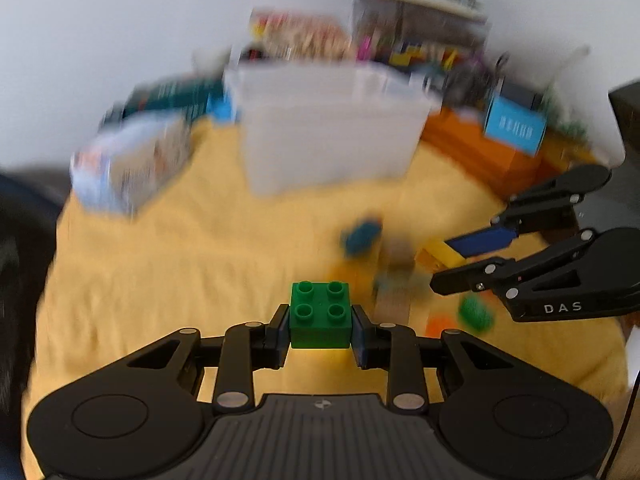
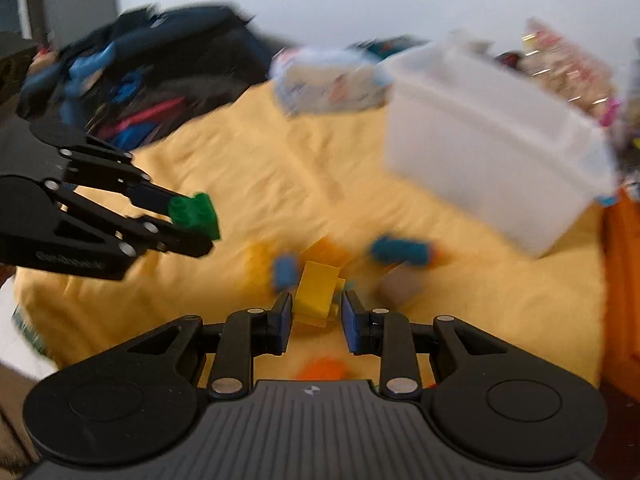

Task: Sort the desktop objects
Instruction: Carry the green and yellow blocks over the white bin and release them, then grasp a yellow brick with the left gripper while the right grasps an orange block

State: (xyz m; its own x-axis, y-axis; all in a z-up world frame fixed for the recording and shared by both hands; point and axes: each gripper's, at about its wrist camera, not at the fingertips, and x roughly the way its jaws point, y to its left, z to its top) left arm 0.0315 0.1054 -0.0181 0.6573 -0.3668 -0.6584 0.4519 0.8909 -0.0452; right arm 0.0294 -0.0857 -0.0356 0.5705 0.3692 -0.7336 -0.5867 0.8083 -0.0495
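Observation:
My left gripper (image 1: 320, 317) is shut on a green four-stud brick (image 1: 319, 300), held studs-up above the yellow cloth (image 1: 180, 260). The right wrist view shows the same gripper (image 2: 191, 226) at the left, with the green brick (image 2: 197, 211) at its tips. My right gripper (image 2: 316, 301) is shut on a yellow brick (image 2: 315, 282), which sits tilted between the blue pads. From the left wrist view, that gripper (image 1: 442, 262) comes in from the right with the yellow brick (image 1: 434, 251) in it. A white plastic bin (image 1: 328, 136) (image 2: 492, 152) stands beyond both.
Loose pieces lie blurred on the cloth: a teal one (image 2: 400, 250), a blue one (image 2: 285, 270), an orange one (image 2: 324, 368) and a green one (image 1: 474, 312). A pale printed packet (image 1: 128, 164), an orange box (image 1: 480, 152) and a dark bag (image 2: 160, 72) ring the cloth.

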